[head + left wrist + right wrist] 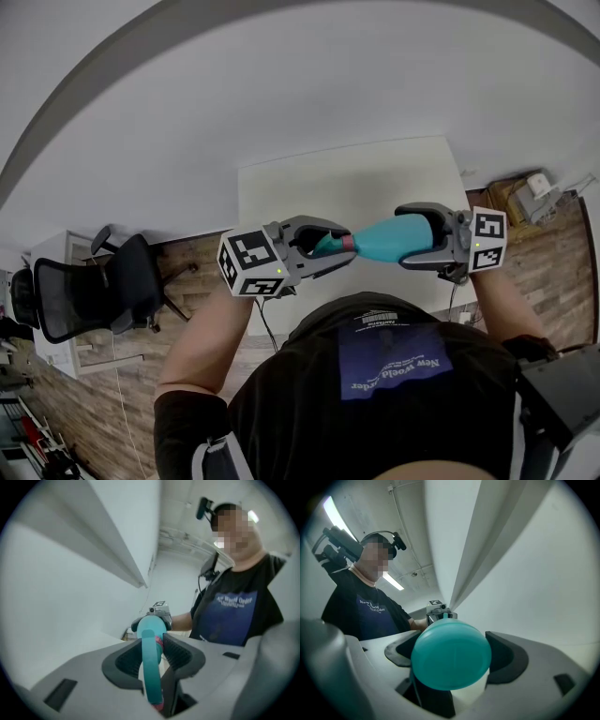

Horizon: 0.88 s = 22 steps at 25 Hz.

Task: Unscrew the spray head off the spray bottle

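**Left gripper point(339, 245) on the spray head, right gripper point(405, 237) on the bottle body**

Between the two grippers we see the teal spray bottle point(389, 238) held level in the air, above the near edge of the white table point(375, 178) and just in front of the person's chest. Its spray head point(328, 246) points to the person's left, and a pink collar point(348, 243) marks where head meets body. In the left gripper view, the teal spray head point(151, 667) runs lengthwise between the two dark pads point(180, 654), which press on it from either side at the collar. In the right gripper view, we face the bottle's round base point(451, 656); the jaws there are clamped on the body, one pad on each flank. Each gripper carries its marker cube point(251, 262) at the outer end. Beyond the table, a black office chair point(103, 286) stands on the wooden floor point(553, 262) to the person's left.
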Motion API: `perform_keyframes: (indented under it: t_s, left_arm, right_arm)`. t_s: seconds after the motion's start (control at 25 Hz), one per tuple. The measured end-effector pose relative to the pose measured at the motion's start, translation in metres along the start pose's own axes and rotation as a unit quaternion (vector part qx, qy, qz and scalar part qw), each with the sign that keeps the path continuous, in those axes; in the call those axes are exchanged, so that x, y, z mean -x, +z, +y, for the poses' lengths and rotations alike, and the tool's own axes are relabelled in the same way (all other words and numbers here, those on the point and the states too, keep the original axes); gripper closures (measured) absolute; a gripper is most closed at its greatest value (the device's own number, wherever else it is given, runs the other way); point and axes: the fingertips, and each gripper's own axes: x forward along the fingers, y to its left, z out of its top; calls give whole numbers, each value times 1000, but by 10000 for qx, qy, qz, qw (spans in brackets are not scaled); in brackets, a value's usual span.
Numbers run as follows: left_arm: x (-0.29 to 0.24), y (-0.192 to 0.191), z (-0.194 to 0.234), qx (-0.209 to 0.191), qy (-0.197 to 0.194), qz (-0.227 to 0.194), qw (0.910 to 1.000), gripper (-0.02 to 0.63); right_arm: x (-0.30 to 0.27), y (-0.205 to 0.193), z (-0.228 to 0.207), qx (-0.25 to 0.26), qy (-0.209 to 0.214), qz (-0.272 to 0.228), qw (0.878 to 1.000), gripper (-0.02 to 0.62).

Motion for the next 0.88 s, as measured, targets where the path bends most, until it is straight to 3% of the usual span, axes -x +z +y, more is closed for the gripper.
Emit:
perform_keyframes:
  t_s: [0.12, 0.24, 0.32, 0.44, 0.52, 0.6, 0.76, 0.88]
  left_arm:
    - [4, 1, 7, 1154, -242, -360, 9924, 466]
    - [9, 0, 15, 2125, -454, -665, 9739, 466]
    - [11, 1, 20, 2846, -623, -891, 9525, 466]
    - [10, 0, 24, 3885, -827, -1149, 9105, 466]
    - [9, -3, 26, 4218, -818, -1196, 8950, 466]
    - [8, -3, 27, 4210, -724, -1224, 8959, 466]
    - [6, 5, 27, 3788, -517, -1231, 9158, 465]
    - [7, 11, 28, 3600, -452, -1224, 9238, 465]
  right_arm:
    - [-2, 5, 2, 399, -98, 113, 9991, 176]
    - [-6, 10, 2, 752, -160, 187, 9969, 176]
    - [-6, 14, 1, 932, -198, 194, 9953, 176]
    - [-5, 15, 3, 1161, -271, 230, 9926, 176]
    - [-3, 14, 3, 1210, -316, 251, 9918, 176]
    - [-2, 11, 1, 1075, -332, 182, 9935, 176]
    - [3, 6, -5, 559, -298, -209, 9978, 176]
    - [4, 6, -8, 302, -241, -434, 9983, 176]
